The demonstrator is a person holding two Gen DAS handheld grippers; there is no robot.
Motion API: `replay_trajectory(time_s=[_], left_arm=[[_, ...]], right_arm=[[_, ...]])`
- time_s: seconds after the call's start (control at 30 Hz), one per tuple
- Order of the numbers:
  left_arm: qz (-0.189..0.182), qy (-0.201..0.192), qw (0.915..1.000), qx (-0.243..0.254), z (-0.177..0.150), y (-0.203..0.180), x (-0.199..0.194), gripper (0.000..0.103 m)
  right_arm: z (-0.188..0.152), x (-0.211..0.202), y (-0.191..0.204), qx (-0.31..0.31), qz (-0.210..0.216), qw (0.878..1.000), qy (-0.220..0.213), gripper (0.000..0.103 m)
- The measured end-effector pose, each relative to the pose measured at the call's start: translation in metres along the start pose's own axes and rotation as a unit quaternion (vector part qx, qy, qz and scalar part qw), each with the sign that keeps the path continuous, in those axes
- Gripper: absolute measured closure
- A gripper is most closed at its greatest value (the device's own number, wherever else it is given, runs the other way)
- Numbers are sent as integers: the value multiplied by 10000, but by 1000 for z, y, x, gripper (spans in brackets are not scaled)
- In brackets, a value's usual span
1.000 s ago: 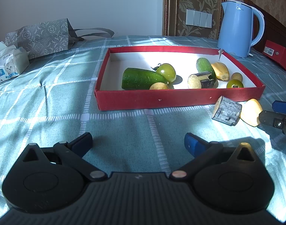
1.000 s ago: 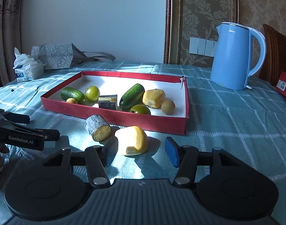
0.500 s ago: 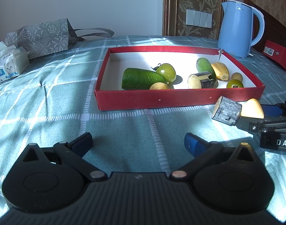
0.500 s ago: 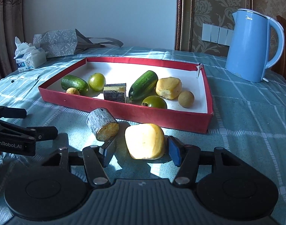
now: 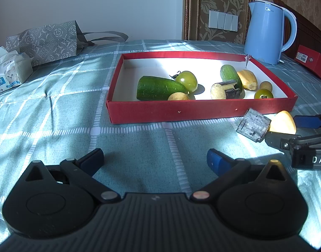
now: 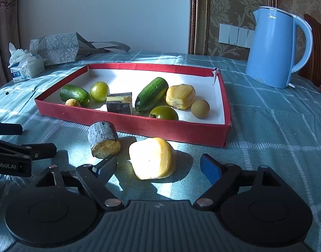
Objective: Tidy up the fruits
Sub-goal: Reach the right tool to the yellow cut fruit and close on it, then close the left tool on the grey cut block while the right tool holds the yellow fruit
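A yellow fruit piece point(image 6: 152, 157) lies on the teal checked cloth in front of the red tray point(image 6: 139, 126). My right gripper point(image 6: 158, 167) straddles it; its jaws are opening and both blue pads stand clear of the fruit. A grey-barked cut chunk point(image 6: 102, 139) rests just left of it. From the left wrist view, the same yellow fruit piece point(image 5: 283, 121), chunk point(image 5: 254, 125) and right gripper point(image 5: 286, 129) sit at the right edge. My left gripper point(image 5: 154, 159) hovers open and empty over bare cloth before the tray point(image 5: 181, 111).
The tray holds two cucumbers point(image 6: 152, 93), green tomatoes point(image 6: 99, 91), a yellow piece point(image 6: 180, 96), small round brown fruits point(image 6: 200, 108) and a dark chunk point(image 6: 119, 103). A blue kettle point(image 6: 274, 50) stands back right; a tissue pack point(image 6: 25, 66) and grey bag point(image 6: 55, 47) back left.
The right gripper came forward until its fingers flanked the yellow fruit, then its jaws spread wider. The left gripper stayed still.
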State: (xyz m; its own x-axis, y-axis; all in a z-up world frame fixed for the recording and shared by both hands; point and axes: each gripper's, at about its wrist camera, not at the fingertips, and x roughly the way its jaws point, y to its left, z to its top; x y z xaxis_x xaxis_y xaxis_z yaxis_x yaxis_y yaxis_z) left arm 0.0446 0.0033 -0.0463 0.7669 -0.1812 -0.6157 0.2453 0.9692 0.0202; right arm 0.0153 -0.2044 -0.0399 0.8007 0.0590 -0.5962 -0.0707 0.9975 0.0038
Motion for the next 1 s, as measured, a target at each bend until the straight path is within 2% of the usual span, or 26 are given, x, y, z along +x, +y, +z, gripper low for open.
replay_trajectory(time_s=[0.07,0.2,0.33,0.4,0.47,0.57,0.63,0.73,0.87,1.0], left_arm=[[0,0,10000,0,0,0,0,0],[0,0,10000,0,0,0,0,0],[17,-14,10000,-5,0,-1,0,0],[1,-61,10000,60,0,-4,-1,0],[-111,-223,9996,153,0,-8,-6,0],[-533,-357,9979,-25,4,-12,-12,0],[-531,-432,9976,-107,8,-19,-12,0],[-625,-424,9971,74,10,-30,-10,0],[-701,-515,9941,650,10,-49,-9,0],[-1003,-665,9842,1296,11,-68,-8,0]], right_arm=[[0,1,-1,37,-100,9999,8,22],[0,1,-2,69,-18,10000,-2,30],[0,-1,1,-6,100,9999,-66,53],[1,-2,3,-45,98,9999,-84,58],[0,-3,2,15,24,9999,-105,58],[-1,-5,-5,214,28,9997,-112,58],[-1,-6,-10,363,-53,9992,-138,58],[-2,-7,-16,524,-175,9984,-146,58],[-3,-9,-23,626,-454,9968,-190,58],[-3,-8,-27,677,-477,9964,-166,58]])
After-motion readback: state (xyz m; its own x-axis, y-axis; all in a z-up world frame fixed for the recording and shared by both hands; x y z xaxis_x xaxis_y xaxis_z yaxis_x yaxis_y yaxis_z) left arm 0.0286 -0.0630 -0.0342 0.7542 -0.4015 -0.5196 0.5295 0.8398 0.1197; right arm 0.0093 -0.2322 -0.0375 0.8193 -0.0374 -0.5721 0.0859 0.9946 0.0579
